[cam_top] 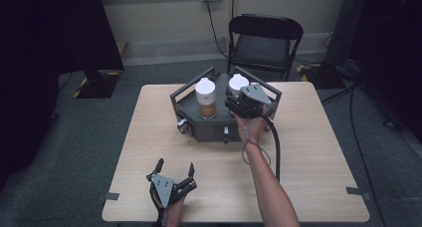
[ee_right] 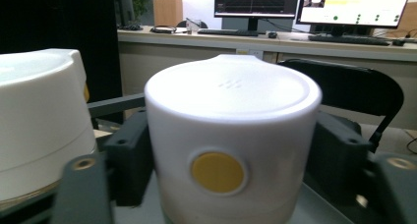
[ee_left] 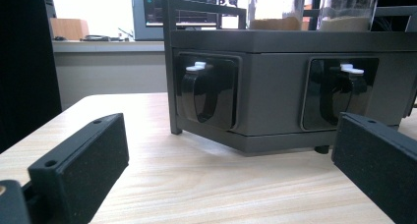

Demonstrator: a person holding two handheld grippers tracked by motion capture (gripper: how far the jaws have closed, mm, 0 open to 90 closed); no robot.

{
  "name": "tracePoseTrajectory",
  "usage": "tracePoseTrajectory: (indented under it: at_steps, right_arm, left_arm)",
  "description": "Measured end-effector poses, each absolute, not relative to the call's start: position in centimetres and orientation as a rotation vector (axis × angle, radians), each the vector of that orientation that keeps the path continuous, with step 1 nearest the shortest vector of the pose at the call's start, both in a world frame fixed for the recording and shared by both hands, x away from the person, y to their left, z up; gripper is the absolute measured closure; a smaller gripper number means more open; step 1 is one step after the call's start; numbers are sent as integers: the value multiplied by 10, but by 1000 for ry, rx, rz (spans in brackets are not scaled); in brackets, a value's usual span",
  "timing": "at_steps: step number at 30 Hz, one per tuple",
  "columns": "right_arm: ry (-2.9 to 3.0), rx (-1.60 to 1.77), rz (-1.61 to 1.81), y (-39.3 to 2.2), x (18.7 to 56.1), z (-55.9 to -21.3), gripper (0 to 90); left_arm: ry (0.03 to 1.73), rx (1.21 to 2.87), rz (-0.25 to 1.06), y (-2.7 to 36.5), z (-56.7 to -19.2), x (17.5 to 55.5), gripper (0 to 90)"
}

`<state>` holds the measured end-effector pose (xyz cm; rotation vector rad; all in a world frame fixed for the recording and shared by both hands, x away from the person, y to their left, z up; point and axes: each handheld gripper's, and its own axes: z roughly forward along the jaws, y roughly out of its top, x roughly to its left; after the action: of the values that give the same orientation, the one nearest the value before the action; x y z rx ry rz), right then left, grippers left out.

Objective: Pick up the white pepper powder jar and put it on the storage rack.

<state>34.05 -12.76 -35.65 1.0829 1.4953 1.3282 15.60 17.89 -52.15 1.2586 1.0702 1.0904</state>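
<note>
Right jar (cam_top: 238,82) — body behind tongs (cam_top: 242,106)

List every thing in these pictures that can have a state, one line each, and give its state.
Left gripper: open, holding nothing.
Right gripper: jaws either side of the right jar's lid; contact unclear.
Right jar: upright in rack, lidded.
Left jar: upright, lidded.
Rack: on table.
Chair: unoccupied.

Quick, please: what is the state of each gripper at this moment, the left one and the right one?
Left gripper: open, holding nothing, over the table.
Right gripper: jaws around the white jar lid; grip cannot be told.
</note>
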Motion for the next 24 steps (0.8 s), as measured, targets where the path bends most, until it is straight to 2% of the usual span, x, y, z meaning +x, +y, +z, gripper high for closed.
tracePoseTrajectory:
  at_steps: [4, 7, 24]
  right_arm:
    - [1478, 1072, 1368, -130, 343, -361, 48]
    - [1470, 1075, 1380, -131, 343, -362, 1]
    - [1459, 1045, 1420, -142, 330, -363, 0]
  left_arm:
    - [1071, 1258, 1091, 179, -522, 156, 2]
    - [1071, 1258, 1091, 179, -521, 156, 2]
    - [1071, 1258, 1092, 179, -522, 156, 3]
